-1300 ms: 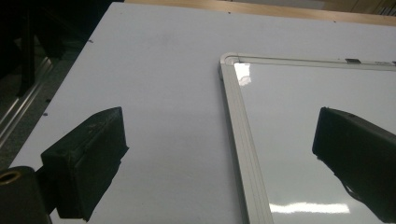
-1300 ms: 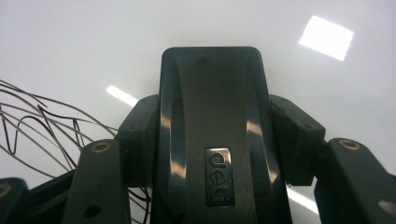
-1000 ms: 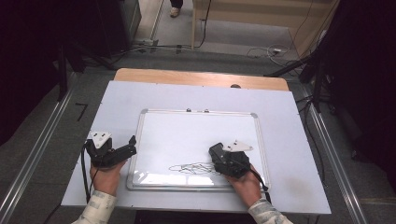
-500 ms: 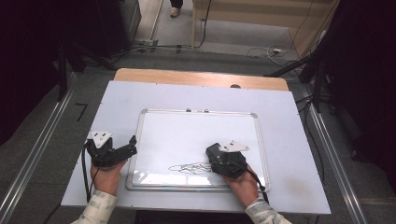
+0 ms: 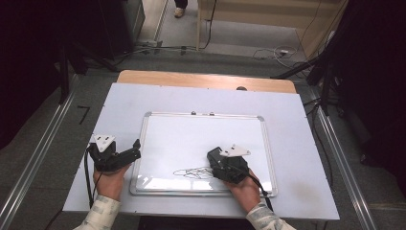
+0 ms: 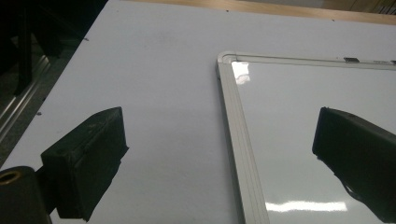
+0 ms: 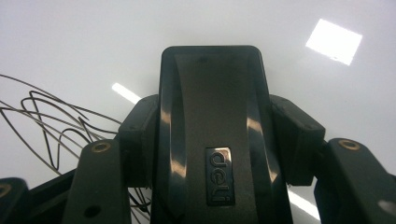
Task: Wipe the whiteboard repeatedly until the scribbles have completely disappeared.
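A whiteboard (image 5: 201, 139) with a silver frame lies flat on the white table. Black scribbled lines (image 5: 191, 172) mark its near edge, and the same scribble (image 7: 42, 121) runs off to the left in the right gripper view. My right gripper (image 5: 221, 165) is shut on a black board eraser (image 7: 212, 126) with a "deli" label, pressed to the board just right of the scribble. My left gripper (image 5: 130, 152) stands open over the board's left frame (image 6: 238, 140), one jaw above the table, the other above the board, nothing between them.
The white table (image 5: 297, 143) has a wooden strip (image 5: 201, 80) along its far edge. Metal rails (image 5: 38, 158) run along both sides on the floor. Cables (image 5: 268, 50) lie on the floor beyond the table.
My right gripper with the eraser has slid slightly left along the board toward the scribble. The left gripper has held still.
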